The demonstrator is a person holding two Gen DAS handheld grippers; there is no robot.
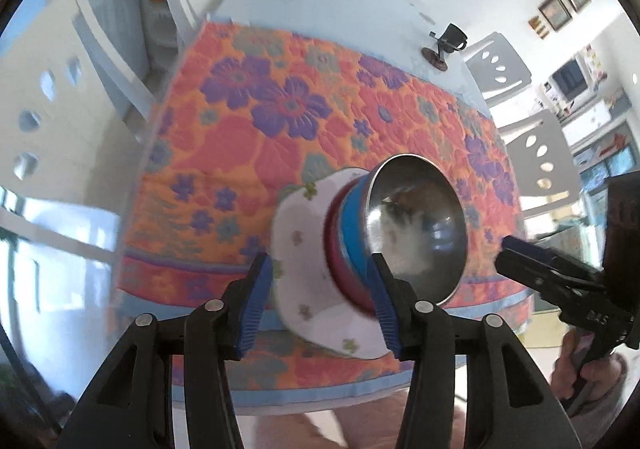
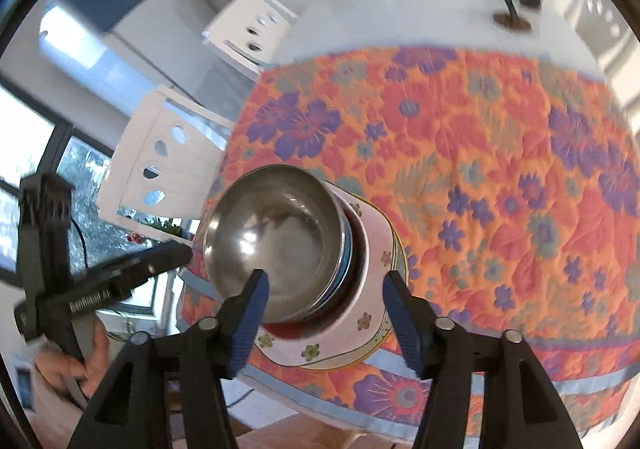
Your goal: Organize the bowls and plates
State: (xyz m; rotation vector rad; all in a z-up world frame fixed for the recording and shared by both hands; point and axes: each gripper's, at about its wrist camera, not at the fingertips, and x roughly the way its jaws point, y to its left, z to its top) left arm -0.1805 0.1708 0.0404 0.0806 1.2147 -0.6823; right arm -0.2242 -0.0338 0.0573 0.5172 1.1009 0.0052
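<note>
The dishes already form one pile near the front edge of the table: a steel bowl (image 1: 418, 225) nests on a blue bowl (image 1: 354, 217), that on a dark red bowl (image 1: 340, 269), all resting on a white flowered plate (image 1: 304, 245), which in the right wrist view sits on at least one more rimmed plate (image 2: 396, 273) over the orange floral quilted cloth (image 1: 280, 117). What the next move turns on is where this pile lies from each claw. In the left wrist view the left gripper (image 1: 320, 309) stands wide open and empty, with the plate's near rim showing between its blue pads (image 1: 256, 301) and the bowls up at about one o'clock; I cannot tell whether any pad touches the stack. The right gripper (image 2: 324, 313), equally spread and holding nothing, has the steel bowl toward eleven o'clock and the plate rim just ahead at twelve. The pile's axis is upright, though both tilted cameras make it lean. Judged by framing, both claws look about equally near; sorting appears largely done, so either could retreat or straighten the stack.
</note>
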